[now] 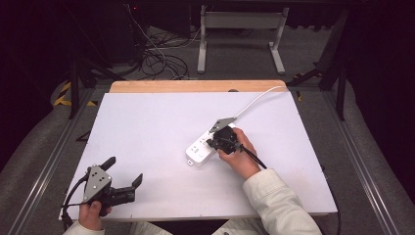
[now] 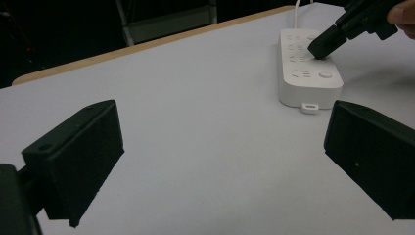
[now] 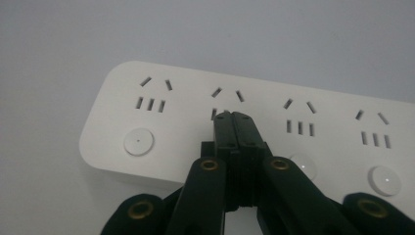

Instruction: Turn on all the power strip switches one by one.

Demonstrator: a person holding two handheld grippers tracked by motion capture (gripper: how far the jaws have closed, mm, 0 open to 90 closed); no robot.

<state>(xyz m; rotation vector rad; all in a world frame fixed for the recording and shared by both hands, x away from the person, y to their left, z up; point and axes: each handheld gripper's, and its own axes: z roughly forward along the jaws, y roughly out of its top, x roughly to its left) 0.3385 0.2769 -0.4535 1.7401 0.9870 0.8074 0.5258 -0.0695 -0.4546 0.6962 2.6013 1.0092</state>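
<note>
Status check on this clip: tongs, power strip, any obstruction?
Right tongs shut, tips on power strip by a switch button. Left tongs open, idle. Nothing blocking.

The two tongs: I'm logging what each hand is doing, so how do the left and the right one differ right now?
The left tongs stand wide open with nothing between them; the right tongs are shut, tips together. The left tongs sit near the table's front left corner, far from the power strip; the right tongs point down onto the power strip's top, among its sockets. Both are black and hand-held.

White table [image 1: 147,127] with a white power strip [image 1: 201,149] lying flat.
</note>
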